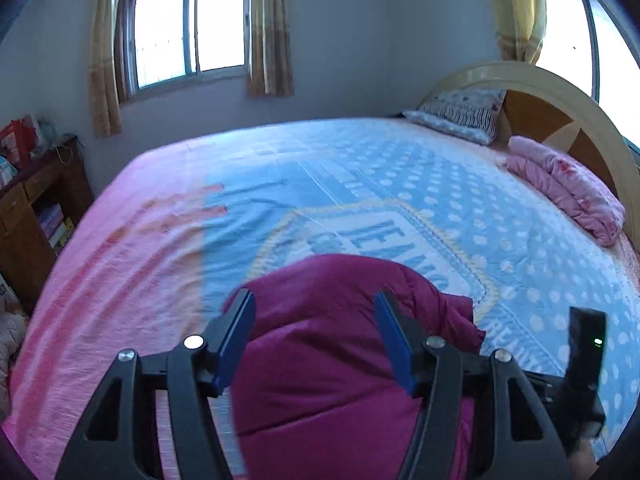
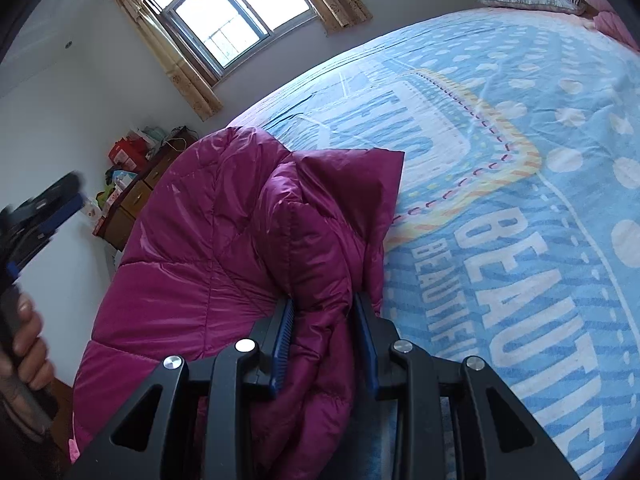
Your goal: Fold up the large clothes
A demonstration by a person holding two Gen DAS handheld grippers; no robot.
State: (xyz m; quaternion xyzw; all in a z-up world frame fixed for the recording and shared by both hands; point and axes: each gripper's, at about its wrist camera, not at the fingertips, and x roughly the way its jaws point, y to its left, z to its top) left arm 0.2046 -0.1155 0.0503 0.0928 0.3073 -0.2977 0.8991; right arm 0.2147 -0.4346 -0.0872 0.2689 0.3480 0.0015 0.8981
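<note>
Magenta down jacket (image 2: 208,264) bunched on the bed (image 2: 520,160), near edge. Right gripper (image 2: 324,340) fingers clenched on a gathered fold at its right side. Left gripper (image 1: 316,340) fingers released, above the jacket's bulk; free fabric lies below and ahead of them.

bedroom around the bed (image 1: 360,184)
pillow (image 1: 460,118) and pink quilt (image 1: 568,188) at its headboard (image 1: 560,96); wooden desk (image 1: 32,208) beside it.

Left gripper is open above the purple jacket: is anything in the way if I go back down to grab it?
Nothing visible. The left gripper hangs open with only the jacket below it; the right gripper is clamped on a fold off to the side.
</note>
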